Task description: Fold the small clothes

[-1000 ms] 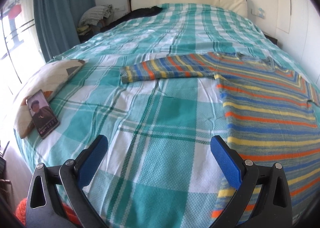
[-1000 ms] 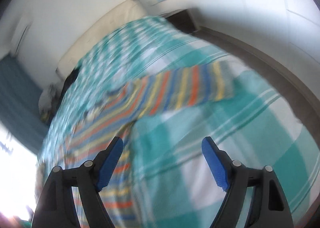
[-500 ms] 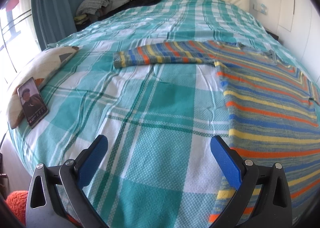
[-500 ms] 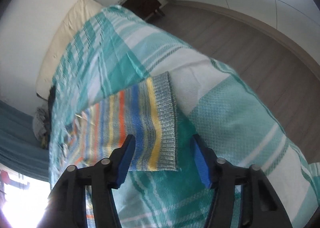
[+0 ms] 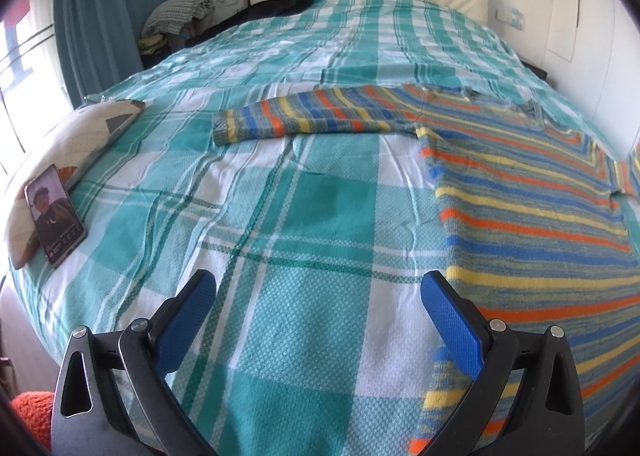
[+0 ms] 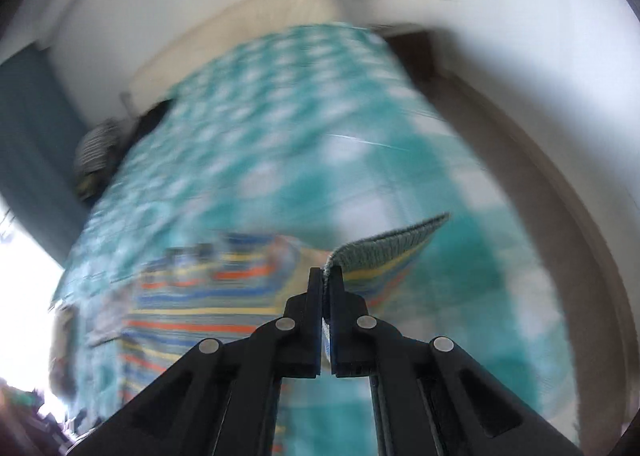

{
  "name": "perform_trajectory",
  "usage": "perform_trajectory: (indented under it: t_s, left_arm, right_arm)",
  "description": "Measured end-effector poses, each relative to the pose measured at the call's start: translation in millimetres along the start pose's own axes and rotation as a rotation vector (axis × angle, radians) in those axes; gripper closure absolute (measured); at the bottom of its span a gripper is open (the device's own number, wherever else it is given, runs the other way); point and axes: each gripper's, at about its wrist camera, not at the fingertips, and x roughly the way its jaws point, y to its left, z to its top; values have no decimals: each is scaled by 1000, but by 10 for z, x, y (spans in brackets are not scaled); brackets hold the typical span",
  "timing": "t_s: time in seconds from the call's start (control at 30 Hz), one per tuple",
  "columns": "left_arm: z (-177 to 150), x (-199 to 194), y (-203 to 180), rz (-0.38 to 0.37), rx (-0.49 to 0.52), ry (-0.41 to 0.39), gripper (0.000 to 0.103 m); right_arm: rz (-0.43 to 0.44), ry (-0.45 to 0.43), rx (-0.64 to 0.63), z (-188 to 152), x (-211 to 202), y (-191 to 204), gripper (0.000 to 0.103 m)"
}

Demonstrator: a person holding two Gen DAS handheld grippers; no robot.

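A striped sweater (image 5: 532,208) in orange, blue and yellow lies flat on the bed at the right, its left sleeve (image 5: 296,120) stretched out to the left. My left gripper (image 5: 318,312) is open and empty, low over the bedspread near the sweater's bottom left corner. My right gripper (image 6: 326,276) is shut on the ribbed cuff (image 6: 384,252) of the other sleeve and holds it lifted off the bed. The right wrist view is blurred by motion.
The bed has a teal and white checked bedspread (image 5: 304,216). A phone (image 5: 54,214) leans on a pillow (image 5: 64,148) at the left edge. Dark clothes (image 5: 272,10) lie near the headboard. Floor (image 6: 568,184) runs along the bed's right side.
My right gripper closed on the sleeve cuff and lifted it, swinging towards the sweater body. My left gripper stayed open and drifted slightly.
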Motion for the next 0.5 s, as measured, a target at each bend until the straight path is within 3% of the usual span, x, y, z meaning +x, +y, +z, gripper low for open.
perform_trajectory:
  t_s: [0.13,0.17,0.2,0.23,0.27,0.4,0.5]
  left_arm:
    - [-8,-31,57,8,-15,-7,1]
    - [-17,-31,70,14,-14,-5,1]
    - [-25,-28,79,19,-12,-3,1]
    - [-31,-23,91,25,-11,0,1]
    - [-32,-22,104,29,-13,2,1]
    - [-4,-34,142,14,-33,-6,1]
    - [14,-11,126,6,-41,-4,1]
  right_arm:
    - [196,33,-102,-12,334,962,100]
    - [243,46,-112,-44,436,1121,94]
    - [280,74,-118,-95,555,1257,85]
    - [299,106,-116,-156,669,1344,57]
    - [311,114,-108,-217,728,1376,40]
    - [298,106,-84,-348,695,1202,41]
    - [238,103,-54,-427,598,912,41]
